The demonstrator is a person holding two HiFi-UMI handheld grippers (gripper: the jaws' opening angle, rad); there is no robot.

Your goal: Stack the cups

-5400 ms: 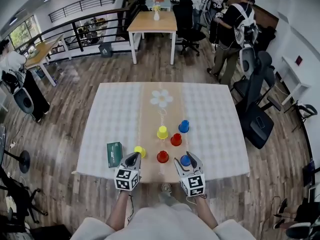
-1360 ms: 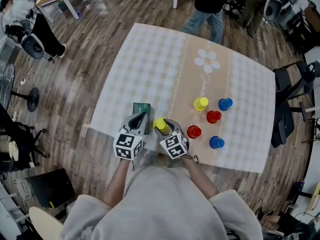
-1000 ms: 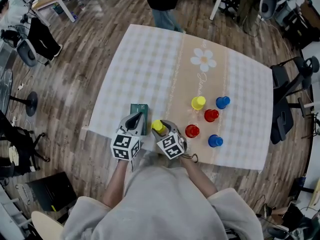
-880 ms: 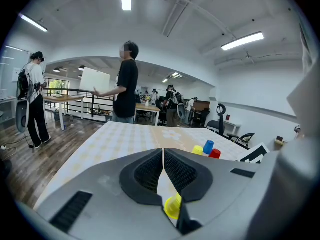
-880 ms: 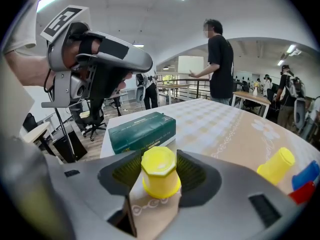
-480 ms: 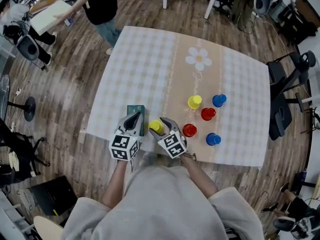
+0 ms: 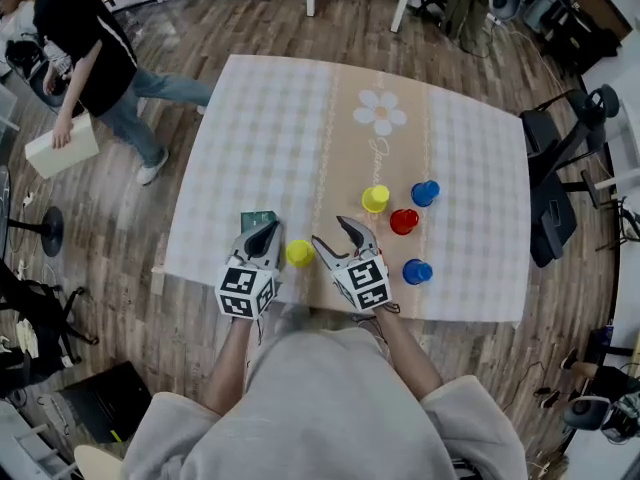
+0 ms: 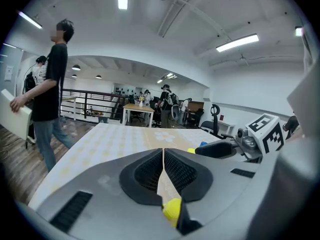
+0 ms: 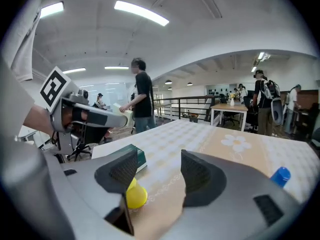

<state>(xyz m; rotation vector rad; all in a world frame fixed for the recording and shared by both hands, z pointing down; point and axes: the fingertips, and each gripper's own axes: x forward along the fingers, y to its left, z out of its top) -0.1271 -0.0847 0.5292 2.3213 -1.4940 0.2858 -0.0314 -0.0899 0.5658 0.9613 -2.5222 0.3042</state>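
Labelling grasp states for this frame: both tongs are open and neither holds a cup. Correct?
Not quite. Only the right tongs are open. The left tongs are shut, jaws pressed together with nothing between them, as the left gripper view shows. The rest stands: neither holds a cup, and the near yellow cup sits outside both pairs of jaws.

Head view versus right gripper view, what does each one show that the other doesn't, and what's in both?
Only the head view shows the red cup, the far yellow cup and the whole table. Only the right gripper view shows the ceiling lights and looks along the right claw, its jaws apart and gripping nothing. Both show the near yellow cup, the green box and the left claw.
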